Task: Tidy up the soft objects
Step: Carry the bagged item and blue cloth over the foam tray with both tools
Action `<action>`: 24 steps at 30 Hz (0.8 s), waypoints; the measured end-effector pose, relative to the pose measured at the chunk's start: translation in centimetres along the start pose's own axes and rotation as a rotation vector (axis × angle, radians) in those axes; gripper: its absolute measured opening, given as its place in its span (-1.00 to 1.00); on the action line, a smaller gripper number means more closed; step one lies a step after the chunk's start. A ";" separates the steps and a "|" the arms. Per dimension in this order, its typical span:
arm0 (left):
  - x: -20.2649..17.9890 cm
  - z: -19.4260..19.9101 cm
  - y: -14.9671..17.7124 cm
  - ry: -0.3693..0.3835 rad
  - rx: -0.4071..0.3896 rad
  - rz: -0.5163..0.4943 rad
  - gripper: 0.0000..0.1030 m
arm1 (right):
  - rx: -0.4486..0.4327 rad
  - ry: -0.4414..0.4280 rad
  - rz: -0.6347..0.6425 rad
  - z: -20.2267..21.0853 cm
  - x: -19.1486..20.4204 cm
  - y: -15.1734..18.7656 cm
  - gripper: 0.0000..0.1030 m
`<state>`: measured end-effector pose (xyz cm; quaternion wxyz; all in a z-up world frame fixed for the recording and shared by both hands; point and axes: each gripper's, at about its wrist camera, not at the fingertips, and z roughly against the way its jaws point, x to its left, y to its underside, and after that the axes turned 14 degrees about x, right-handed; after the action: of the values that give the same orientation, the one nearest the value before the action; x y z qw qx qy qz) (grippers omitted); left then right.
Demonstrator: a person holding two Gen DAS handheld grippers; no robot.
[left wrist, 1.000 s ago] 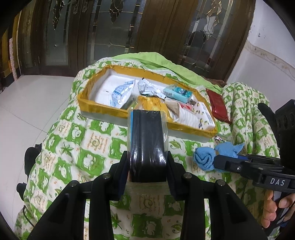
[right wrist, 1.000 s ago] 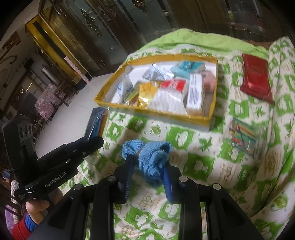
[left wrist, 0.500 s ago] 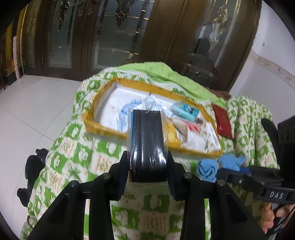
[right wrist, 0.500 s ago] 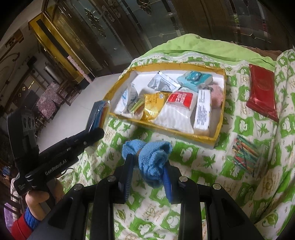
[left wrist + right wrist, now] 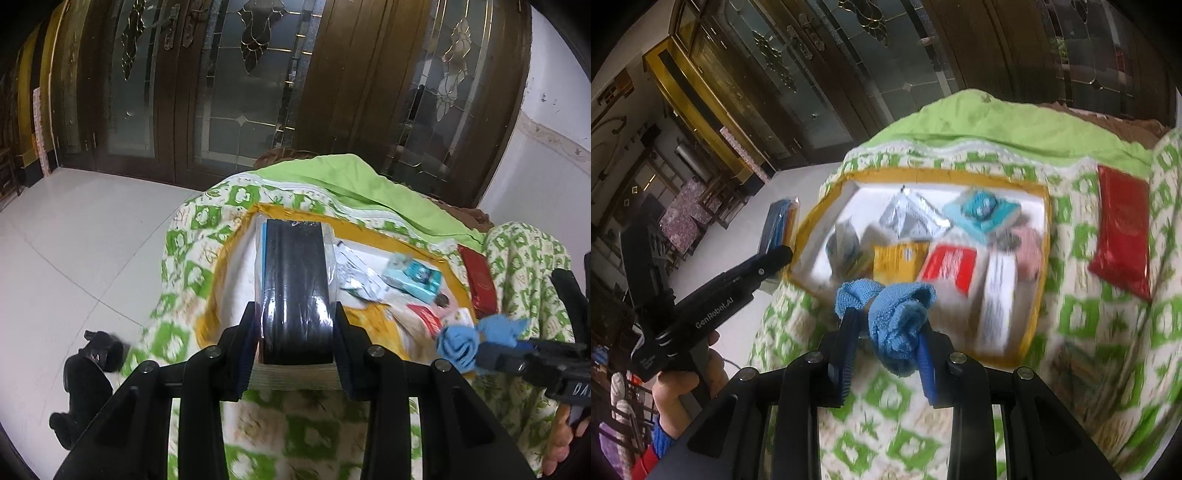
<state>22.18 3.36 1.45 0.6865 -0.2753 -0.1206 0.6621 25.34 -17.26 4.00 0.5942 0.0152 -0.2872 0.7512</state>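
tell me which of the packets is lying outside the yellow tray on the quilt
The red packet. It lies flat on the green-patterned quilt, right of the yellow tray, while the teal, silver, yellow and red-and-white packets lie inside the tray.

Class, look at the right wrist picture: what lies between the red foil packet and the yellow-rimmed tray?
Only bare green-and-white patterned cloth separates the red foil packet from the yellow-rimmed tray; the right wrist view shows it.

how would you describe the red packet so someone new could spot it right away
Start at the green-and-white patterned cover and find the yellow-rimmed tray lying on it. The red packet lies flat on the cover outside the tray, off its right side in the right wrist view. It is glossy, plain dark red and alone, not among the mixed packets in the tray.
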 end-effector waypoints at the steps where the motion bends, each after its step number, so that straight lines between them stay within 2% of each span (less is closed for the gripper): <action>1: 0.4 -0.3 -0.5 -0.002 0.010 -0.001 -0.30 | -0.003 0.004 0.005 -0.1 0.2 -0.6 -0.38; 6: 1.7 -2.3 -1.8 -0.043 0.049 -0.017 -0.30 | -0.006 0.040 0.047 -1.4 1.6 -4.7 -0.38; 14: 1.8 -5.0 -2.0 -0.027 0.101 -0.026 -0.30 | 0.035 0.043 0.046 -5.9 2.7 -10.6 -0.38; 24: 2.2 -6.2 -1.7 -0.023 0.127 -0.001 -0.29 | 0.092 0.064 0.015 -11.8 3.1 -14.4 -0.39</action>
<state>27.09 4.16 -3.14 0.7015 -0.2237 -0.0863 0.6711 41.17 -7.31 1.23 0.5960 0.0165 -0.2335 0.7681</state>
